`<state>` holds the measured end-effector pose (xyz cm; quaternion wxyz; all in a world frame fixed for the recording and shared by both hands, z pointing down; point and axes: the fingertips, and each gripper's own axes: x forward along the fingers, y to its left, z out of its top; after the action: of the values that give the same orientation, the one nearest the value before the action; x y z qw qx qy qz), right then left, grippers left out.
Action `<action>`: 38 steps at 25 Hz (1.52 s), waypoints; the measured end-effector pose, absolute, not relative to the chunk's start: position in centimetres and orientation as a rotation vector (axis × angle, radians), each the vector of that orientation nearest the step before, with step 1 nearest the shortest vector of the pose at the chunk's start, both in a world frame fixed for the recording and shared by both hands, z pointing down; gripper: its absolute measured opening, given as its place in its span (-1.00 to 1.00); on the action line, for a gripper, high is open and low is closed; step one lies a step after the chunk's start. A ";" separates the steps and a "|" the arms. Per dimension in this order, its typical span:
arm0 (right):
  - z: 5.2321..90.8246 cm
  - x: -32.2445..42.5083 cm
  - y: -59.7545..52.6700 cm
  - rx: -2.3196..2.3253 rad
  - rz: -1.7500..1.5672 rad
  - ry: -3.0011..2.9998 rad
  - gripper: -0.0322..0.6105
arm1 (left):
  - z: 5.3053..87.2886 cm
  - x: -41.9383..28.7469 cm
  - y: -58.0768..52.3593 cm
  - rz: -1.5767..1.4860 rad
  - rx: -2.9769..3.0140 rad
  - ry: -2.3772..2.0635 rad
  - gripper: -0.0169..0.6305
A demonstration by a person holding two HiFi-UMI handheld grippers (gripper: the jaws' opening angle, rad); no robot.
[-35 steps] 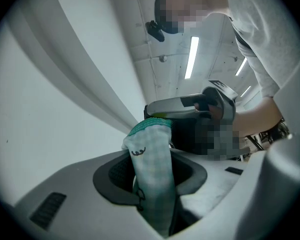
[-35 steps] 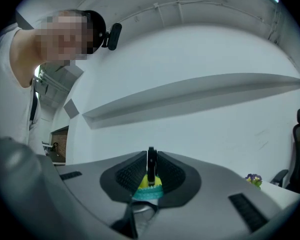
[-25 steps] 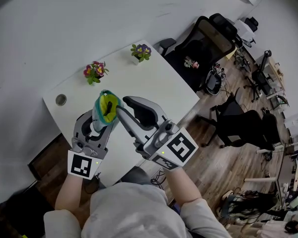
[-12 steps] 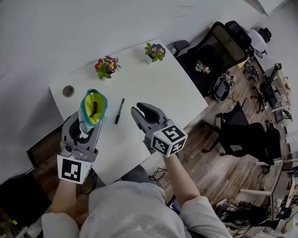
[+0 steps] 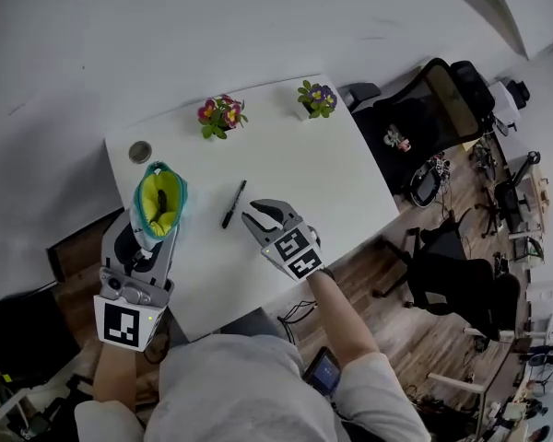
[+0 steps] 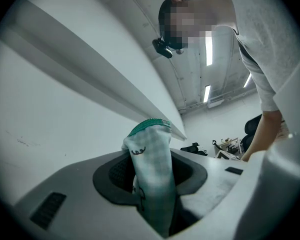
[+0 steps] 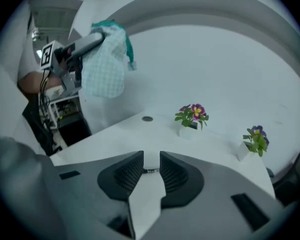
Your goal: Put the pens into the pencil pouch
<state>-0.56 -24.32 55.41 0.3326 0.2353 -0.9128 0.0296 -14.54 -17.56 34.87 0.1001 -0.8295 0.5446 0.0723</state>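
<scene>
1. Jaws of the left gripper [image 5: 147, 238] are clamped on the lower end of the pencil pouch [image 5: 159, 201], whose pale checked cloth fills the gap between the pads in the left gripper view.
2. The pouch stands upright with its mouth open, showing a teal rim and yellow lining, at the 9 o'clock edge of the white table [image 5: 332, 168] in the head view.
3. One black pen [image 5: 233, 203] lies flat near the table's middle, its length running from 1 o'clock to 7 o'clock.
4. The right gripper [image 5: 255, 217] has its jaws apart with only a narrow gap, gripping nothing; its tips sit near the pen, which lies at their 10 o'clock, not touching.
5. Two flower pots [image 5: 221, 116] stand along the 12 o'clock edge, and a round grommet [image 5: 140, 151] sits in the 10 o'clock corner.
6. A black office chair [image 5: 424, 109] stands off the table at 3 o'clock.
</scene>
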 end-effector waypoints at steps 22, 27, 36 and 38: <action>65.5 -2.0 -25.5 -0.446 -0.743 -1.766 -0.47 | 36.4 -15.3 -18.8 0.113 -2.302 1.852 -0.45; 66.3 -2.4 -25.6 -0.570 -0.743 -1.704 -0.43 | 36.8 -15.6 -18.8 0.099 -2.275 1.896 -0.45; 66.6 -2.4 -25.3 -0.667 -0.535 -1.644 -0.64 | 36.6 -15.6 -18.9 0.105 -2.271 1.897 -0.45; 66.4 -2.4 -25.1 -0.633 -0.506 -1.691 -0.72 | 36.5 -15.4 -18.9 0.102 -2.275 1.887 -0.45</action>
<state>-2.43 -25.14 66.44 0.5919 -0.2720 -0.7270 -0.2174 -15.45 -18.91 36.49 0.0919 -0.7659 0.6354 0.0342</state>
